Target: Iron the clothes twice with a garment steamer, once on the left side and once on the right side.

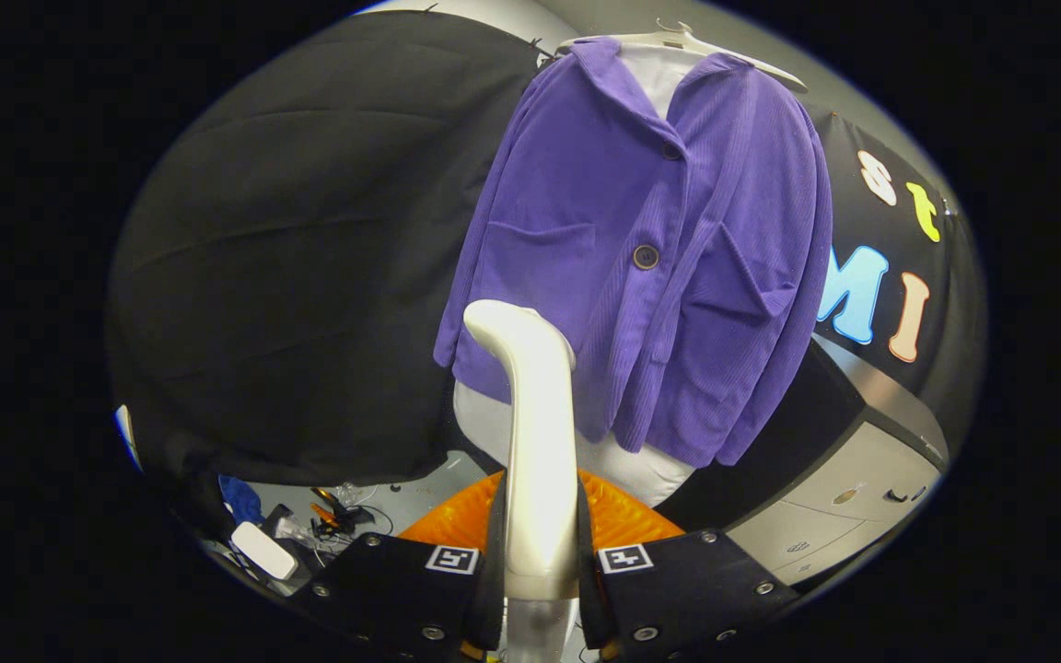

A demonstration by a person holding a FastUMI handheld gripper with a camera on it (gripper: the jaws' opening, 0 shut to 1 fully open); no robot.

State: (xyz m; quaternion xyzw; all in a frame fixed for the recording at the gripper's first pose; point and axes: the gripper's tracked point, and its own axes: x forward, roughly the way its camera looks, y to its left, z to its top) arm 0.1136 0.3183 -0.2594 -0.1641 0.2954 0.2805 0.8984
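Hand-held gripper [540, 552] clamps steamer [530, 405], purple jacket [650, 258] just beyond.

Your gripper [540, 552] points forward and slightly upward, its two fingers [402, 575] rising side by side from the bottom of the gripper view. You have both fingers pressed against the handle of the garment steamer [535, 433], one on each side, so the handle stands upright in the narrow gap between them. The jaws are drawn in close, nearly parallel, with no slack visible beside the handle. Each finger carries a small square marker on its upper face, and both markers sit level with one another, so your wrist is held without roll. The steamer's curved head rises well beyond your fingertips.
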